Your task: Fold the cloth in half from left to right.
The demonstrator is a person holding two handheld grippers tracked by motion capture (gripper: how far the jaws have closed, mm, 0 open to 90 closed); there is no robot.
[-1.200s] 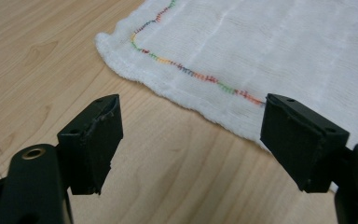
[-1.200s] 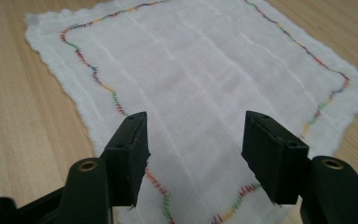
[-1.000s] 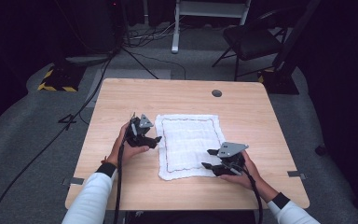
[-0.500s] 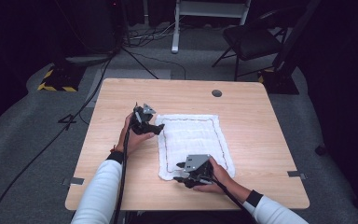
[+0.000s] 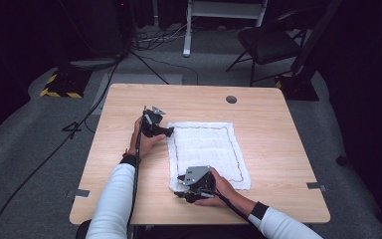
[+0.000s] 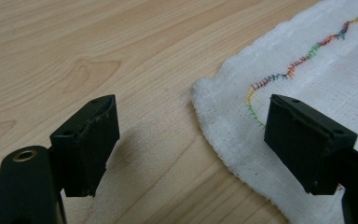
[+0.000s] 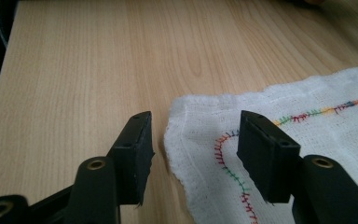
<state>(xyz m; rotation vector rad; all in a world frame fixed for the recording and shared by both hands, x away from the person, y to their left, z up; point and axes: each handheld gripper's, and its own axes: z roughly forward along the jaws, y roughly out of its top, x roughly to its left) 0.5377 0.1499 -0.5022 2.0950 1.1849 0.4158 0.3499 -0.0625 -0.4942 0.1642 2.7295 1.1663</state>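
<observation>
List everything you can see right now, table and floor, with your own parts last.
cloth: 1, white with coloured stitched border, flat mid-table
table: 1, light wood, centre
grommet: 1, dark, far side of table top
chair: 1, black, floor beyond table
white stand: 1, floor behind table
striped block: 1, yellow-black, floor far left
cables: several, black, floor
left gripper: 1, black, open, straddling cloth's far-left corner
right gripper: 1, black, open, straddling cloth's near-left corner
sleeves: 2, white, bottom edge
</observation>
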